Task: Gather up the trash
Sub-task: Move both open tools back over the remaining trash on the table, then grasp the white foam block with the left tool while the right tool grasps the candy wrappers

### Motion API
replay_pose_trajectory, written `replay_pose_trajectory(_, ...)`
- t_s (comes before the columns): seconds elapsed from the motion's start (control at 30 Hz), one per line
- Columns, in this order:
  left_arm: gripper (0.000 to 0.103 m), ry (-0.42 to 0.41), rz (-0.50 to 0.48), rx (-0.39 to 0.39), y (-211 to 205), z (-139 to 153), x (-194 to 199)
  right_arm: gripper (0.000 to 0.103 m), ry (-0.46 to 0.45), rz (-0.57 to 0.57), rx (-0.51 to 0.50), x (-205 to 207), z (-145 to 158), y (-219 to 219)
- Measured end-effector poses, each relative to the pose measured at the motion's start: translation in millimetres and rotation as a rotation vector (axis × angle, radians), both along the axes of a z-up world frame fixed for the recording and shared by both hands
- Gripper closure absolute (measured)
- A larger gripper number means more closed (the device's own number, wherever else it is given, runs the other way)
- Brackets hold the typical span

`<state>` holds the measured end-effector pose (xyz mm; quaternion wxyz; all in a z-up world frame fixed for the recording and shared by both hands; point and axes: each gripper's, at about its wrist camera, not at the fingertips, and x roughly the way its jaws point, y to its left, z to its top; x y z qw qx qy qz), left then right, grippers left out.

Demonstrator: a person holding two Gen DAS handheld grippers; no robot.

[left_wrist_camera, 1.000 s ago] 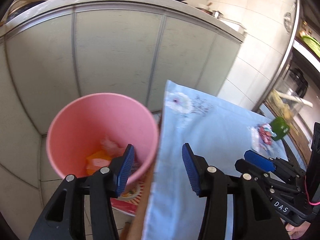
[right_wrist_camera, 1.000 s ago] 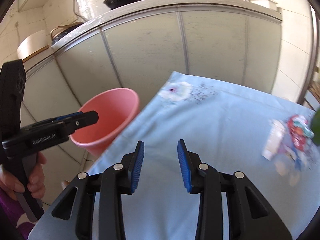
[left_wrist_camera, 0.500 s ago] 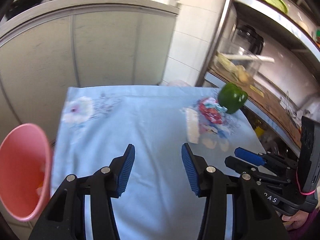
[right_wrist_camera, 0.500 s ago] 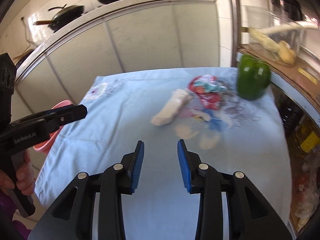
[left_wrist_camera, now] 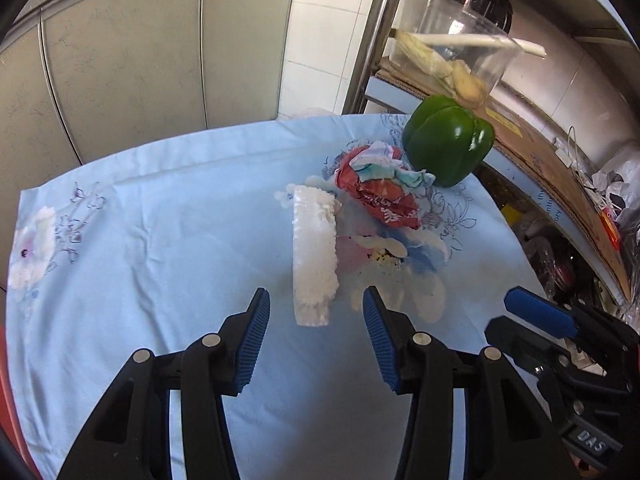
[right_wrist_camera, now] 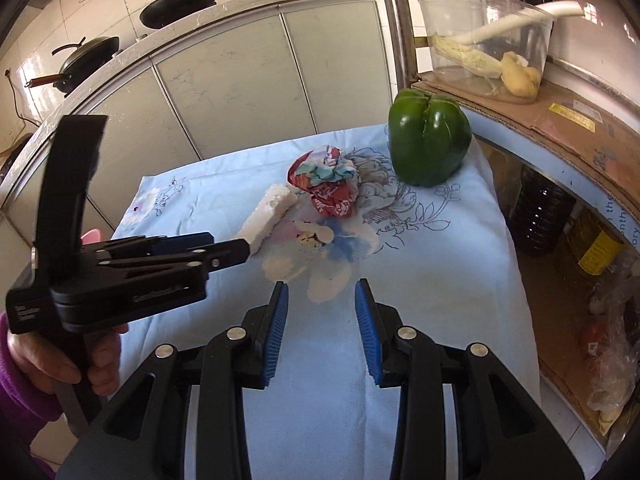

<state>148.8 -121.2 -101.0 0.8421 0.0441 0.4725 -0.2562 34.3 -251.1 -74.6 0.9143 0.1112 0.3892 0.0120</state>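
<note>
Tongs, left and right, both released above foam strip and crumpled wrapper.

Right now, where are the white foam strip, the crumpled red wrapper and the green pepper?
white foam strip (left_wrist_camera: pixel 314 252), left wrist view, middle of its length.
crumpled red wrapper (left_wrist_camera: pixel 380 196), left wrist view, red front face.
green pepper (right_wrist_camera: pixel 430 142), right wrist view, middle of its front.

open cloth left, pepper blocking behind
</note>
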Motion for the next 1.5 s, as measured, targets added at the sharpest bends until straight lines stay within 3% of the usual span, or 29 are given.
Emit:
replay_pose_trajectory(0.13, 0.057, -0.002, 0.004, 0.006, -5.1, -5.4, 9.4, 0.068, 0.006, -0.011, 0.009, 3.5, -1.5, -2.9)
replay_pose_trajectory(0.27, 0.078, -0.025, 0.003, 0.029, -7.3, -9.9, 12.9, 0.059, 0.001, -0.009, 0.008, 11.1, -0.8, -4.5)
replay_pose_trajectory(0.7, 0.079, -0.050, 0.069, -0.050, 52.6, 13.3, -21.8, 0.053, -0.058, 0.042, -0.076, 78.7, 23.5, 2.9)
replay_pose_trajectory(0.97, 0.079, -0.034, 0.088, -0.086, 75.3, 18.1, -33.5, 0.047, 0.055, 0.061, -0.108, 125.6, -5.2, 1.1)
replay_pose_trajectory(1.13, 0.079, -0.027, 0.102, -0.095, 80.8, 16.7, -35.6, 0.047, 0.051, 0.095, -0.081, 126.0, -9.0, 6.5)
replay_pose_trajectory(1.3, 0.079, -0.034, 0.119, -0.103, 86.7, 19.3, -40.7, 0.059, 0.023, 0.118, -0.076, 114.4, -4.4, 11.0)
replay_pose_trajectory(1.5, 0.079, -0.058, 0.145, -0.104, 95.2, 29.2, -54.3, 0.059, -0.019, 0.139, -0.056, 84.4, 8.1, 22.7)
